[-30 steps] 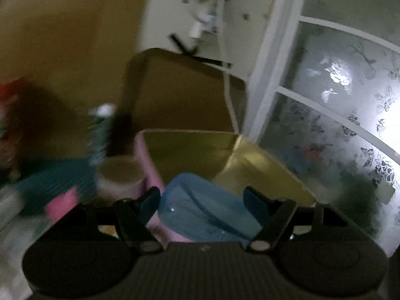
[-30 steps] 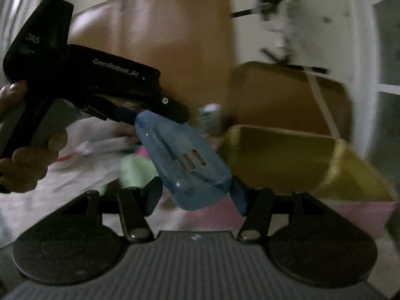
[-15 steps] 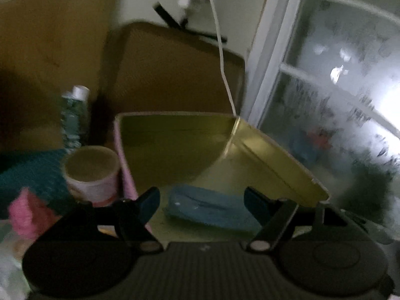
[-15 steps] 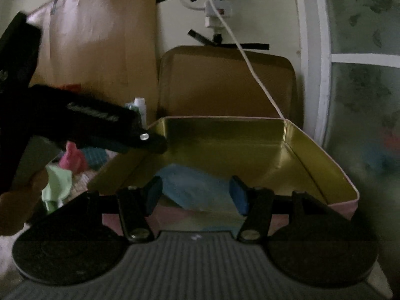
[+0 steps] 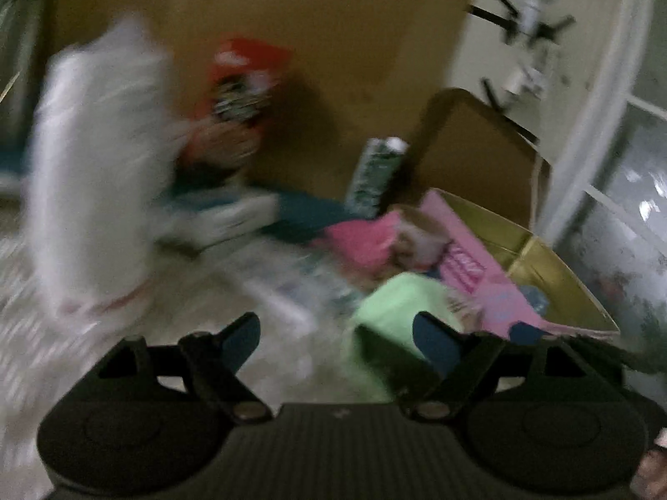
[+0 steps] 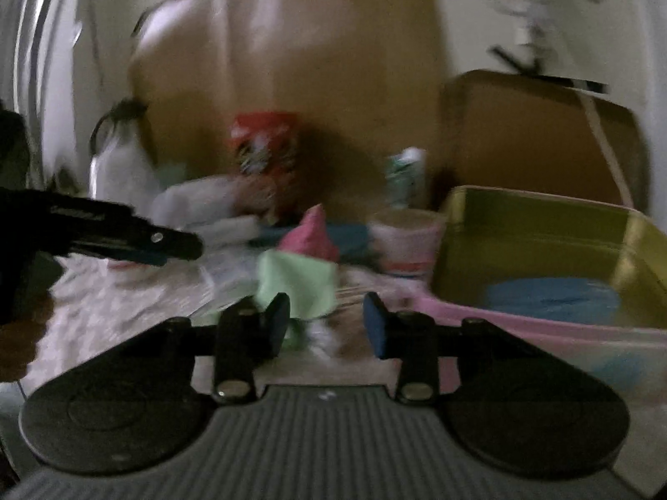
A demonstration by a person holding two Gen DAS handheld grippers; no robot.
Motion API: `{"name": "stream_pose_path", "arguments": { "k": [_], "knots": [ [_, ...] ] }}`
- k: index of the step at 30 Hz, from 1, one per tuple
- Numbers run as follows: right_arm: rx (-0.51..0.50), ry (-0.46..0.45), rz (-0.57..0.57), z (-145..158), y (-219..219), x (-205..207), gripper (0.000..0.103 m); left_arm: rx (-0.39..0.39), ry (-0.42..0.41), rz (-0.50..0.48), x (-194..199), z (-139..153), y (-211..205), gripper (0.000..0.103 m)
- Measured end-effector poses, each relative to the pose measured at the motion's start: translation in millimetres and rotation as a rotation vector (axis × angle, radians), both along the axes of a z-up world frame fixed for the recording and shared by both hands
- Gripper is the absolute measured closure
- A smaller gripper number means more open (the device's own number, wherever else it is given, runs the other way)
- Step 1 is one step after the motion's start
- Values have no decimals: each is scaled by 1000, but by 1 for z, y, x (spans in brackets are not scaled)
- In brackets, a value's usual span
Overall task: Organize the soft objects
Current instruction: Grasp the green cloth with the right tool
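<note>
A blue soft piece (image 6: 550, 298) lies inside the pink box with a gold lining (image 6: 542, 325) at the right. A green cloth (image 6: 298, 279) and a pink cloth (image 6: 310, 235) sit on the patterned surface left of the box. My right gripper (image 6: 327, 323) hovers just in front of the green cloth, its jaws closing with nothing between them. The left gripper (image 5: 335, 339) is blurred by motion; its jaws are opening and empty, with the green cloth (image 5: 396, 304) by its right finger. The left tool (image 6: 125, 239) also shows at the left in the right wrist view.
A paper cup (image 6: 406, 241) stands beside the box, with a small bottle (image 6: 406, 177) behind it. A red snack bag (image 6: 264, 152) and a white bag (image 5: 96, 166) sit further left. Brown cardboard (image 6: 333, 62) lines the back wall. A window (image 5: 633, 216) is at the right.
The blue piece was let go into the box and lies there. Both grippers have swung left, away from the box toward the cloths. The right jaws have narrowed and the left jaws have widened.
</note>
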State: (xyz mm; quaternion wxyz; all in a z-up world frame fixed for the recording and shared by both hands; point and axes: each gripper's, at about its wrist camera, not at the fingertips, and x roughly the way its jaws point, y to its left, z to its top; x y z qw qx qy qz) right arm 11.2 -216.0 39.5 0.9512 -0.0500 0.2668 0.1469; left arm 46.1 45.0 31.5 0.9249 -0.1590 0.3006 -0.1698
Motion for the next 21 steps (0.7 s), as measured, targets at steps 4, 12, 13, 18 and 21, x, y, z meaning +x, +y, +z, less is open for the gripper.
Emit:
{"name": "stream_pose_path", "arguments": {
  "k": [4,12,13,18,21],
  "knots": [
    [-53,40,-4,-16,30,28,61,-74,27,8,-4,-5,24,21],
    [-135,0,-49,-19,62,52,98,-153,-9,-34,-17,1,42,21],
    [-104,-37,-68,-7,61,49,98,-162,-16,-34,-20,2,44,21],
    [15,-155,-32,41,63,21,98,-223,-48,-34,-31,8,61,21],
    [65,-59,58,30,73,7,98,-238,-25,-55,-32,6,63,21]
  ]
}}
